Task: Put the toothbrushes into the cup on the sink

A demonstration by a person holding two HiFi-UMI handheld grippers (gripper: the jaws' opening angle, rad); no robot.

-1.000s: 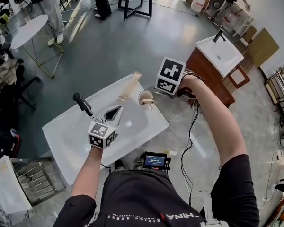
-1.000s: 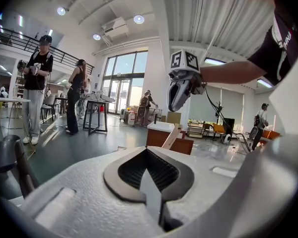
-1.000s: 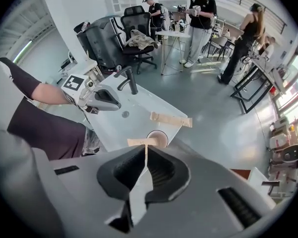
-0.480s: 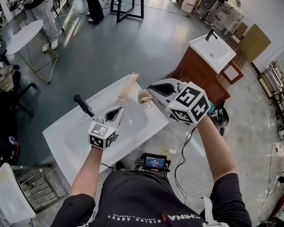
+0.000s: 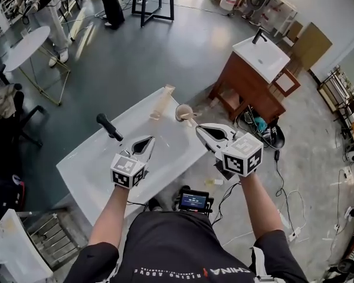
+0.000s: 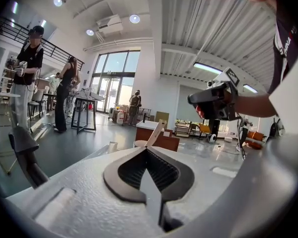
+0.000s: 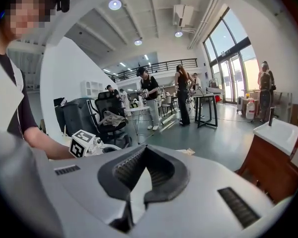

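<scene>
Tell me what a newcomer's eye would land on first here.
A white sink fills the middle of the head view, with a black faucet on its left and a pale cup holding a toothbrush at its far right corner. Nearer the person, the left gripper and right gripper, both shut and empty, point toward it.

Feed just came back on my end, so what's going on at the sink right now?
A person holds a gripper in each hand over a white sink. The left gripper is above the basin near the black faucet. The right gripper is at the sink's right edge, close to the cup. Both are shut and empty. A toothbrush already leans in the cup, and a pale flat item lies beside it.
</scene>
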